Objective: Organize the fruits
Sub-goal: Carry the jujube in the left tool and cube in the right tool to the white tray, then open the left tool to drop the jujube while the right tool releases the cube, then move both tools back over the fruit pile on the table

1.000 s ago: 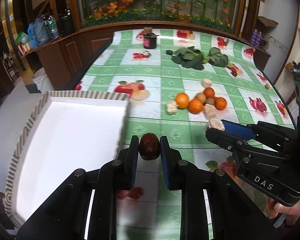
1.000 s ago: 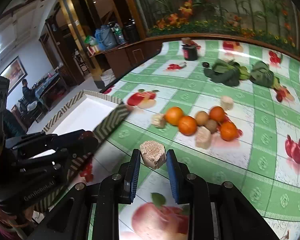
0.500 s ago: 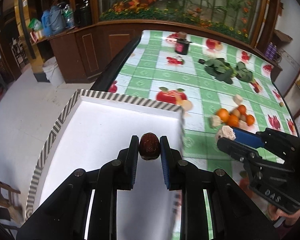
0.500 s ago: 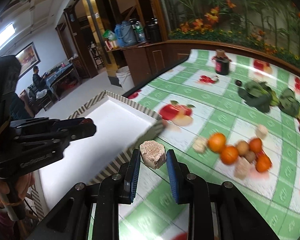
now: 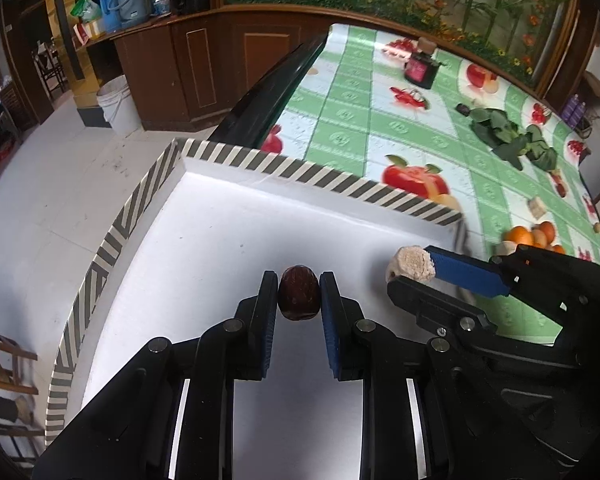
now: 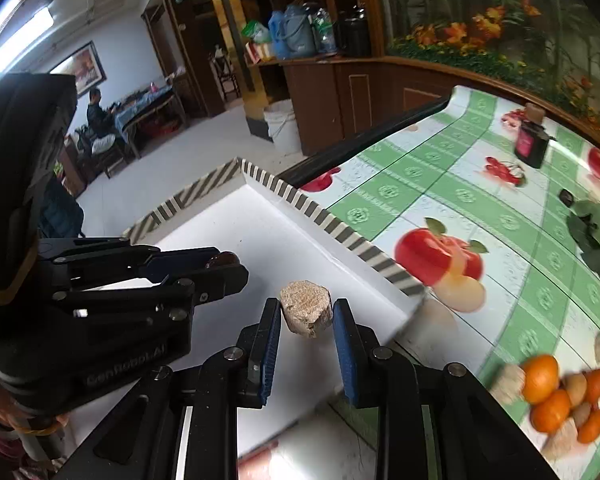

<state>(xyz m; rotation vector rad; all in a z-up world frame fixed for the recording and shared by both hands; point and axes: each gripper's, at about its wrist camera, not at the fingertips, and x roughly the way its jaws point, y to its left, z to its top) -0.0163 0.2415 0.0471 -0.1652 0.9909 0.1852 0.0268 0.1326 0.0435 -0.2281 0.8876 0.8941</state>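
My left gripper (image 5: 299, 295) is shut on a dark red-brown fruit (image 5: 299, 298) and holds it over the white tray (image 5: 204, 240) with a striped rim. My right gripper (image 6: 307, 314) is shut on a beige chunky piece (image 6: 306, 312), also above the tray (image 6: 260, 224) near its right side. The right gripper shows in the left wrist view (image 5: 414, 276) with its piece (image 5: 410, 263); the left gripper shows in the right wrist view (image 6: 224, 266). A pile of oranges (image 6: 556, 396) and beige and brown pieces lies on the green checked tablecloth (image 6: 480, 208).
Green leafy vegetables (image 5: 508, 136) and a dark bottle (image 5: 420, 66) lie farther back on the table. The tray overhangs the table's left edge above a white floor (image 5: 40, 184). A white bucket (image 5: 116, 106) and wooden cabinets stand beyond.
Both grippers have moved left from over the tablecloth to above the white tray, each still holding its item. The orange pile now lies far to the right.
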